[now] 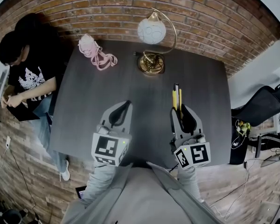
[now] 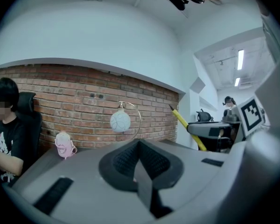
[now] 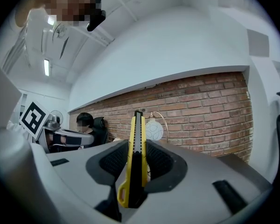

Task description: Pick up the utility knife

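Observation:
The yellow and black utility knife [image 3: 136, 162] stands clamped between the jaws of my right gripper [image 3: 136, 160], its tip pointing up and forward. In the head view the knife [image 1: 176, 96] sticks out ahead of the right gripper [image 1: 181, 112], held above the dark table [image 1: 144, 97]. From the left gripper view the knife [image 2: 188, 127] shows as a slanted yellow bar off to the right. My left gripper [image 1: 121, 111] hovers level over the table's near left, jaws together with nothing between them [image 2: 140, 160].
A brass lamp with a white globe [image 1: 152, 41] stands at the table's far middle, a small pink bag [image 1: 94, 50] at its far left. A person [image 1: 25, 73] sits at the table's left side. A brick wall runs behind. A black chair [image 1: 261, 104] is at the right.

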`<state>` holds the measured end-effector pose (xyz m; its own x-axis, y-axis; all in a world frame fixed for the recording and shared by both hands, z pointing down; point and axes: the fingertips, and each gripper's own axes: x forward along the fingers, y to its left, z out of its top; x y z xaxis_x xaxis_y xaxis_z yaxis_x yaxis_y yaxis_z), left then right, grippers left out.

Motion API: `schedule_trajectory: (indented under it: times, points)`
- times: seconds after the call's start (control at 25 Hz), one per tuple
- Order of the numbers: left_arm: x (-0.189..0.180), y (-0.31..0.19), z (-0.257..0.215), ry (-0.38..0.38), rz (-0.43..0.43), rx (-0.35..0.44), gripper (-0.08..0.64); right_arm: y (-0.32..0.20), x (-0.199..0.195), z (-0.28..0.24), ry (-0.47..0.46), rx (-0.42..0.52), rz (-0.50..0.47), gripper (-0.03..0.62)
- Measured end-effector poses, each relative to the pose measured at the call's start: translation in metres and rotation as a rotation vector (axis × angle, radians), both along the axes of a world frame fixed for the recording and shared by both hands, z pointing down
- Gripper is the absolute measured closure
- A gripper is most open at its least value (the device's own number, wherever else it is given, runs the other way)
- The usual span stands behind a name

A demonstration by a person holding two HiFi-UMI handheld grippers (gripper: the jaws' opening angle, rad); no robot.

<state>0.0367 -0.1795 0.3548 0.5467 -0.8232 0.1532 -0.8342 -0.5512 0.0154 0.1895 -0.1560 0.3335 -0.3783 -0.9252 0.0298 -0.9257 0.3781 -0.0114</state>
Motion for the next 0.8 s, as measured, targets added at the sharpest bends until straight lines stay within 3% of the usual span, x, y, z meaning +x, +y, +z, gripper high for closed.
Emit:
schedule_trajectory:
  times: [0.8]
  points:
    - [0.0,-0.001,0.009,-0.014,0.005,-0.009,0.541,-0.003,0.001,0.012,-0.002,-0.026,-0.004,0.462]
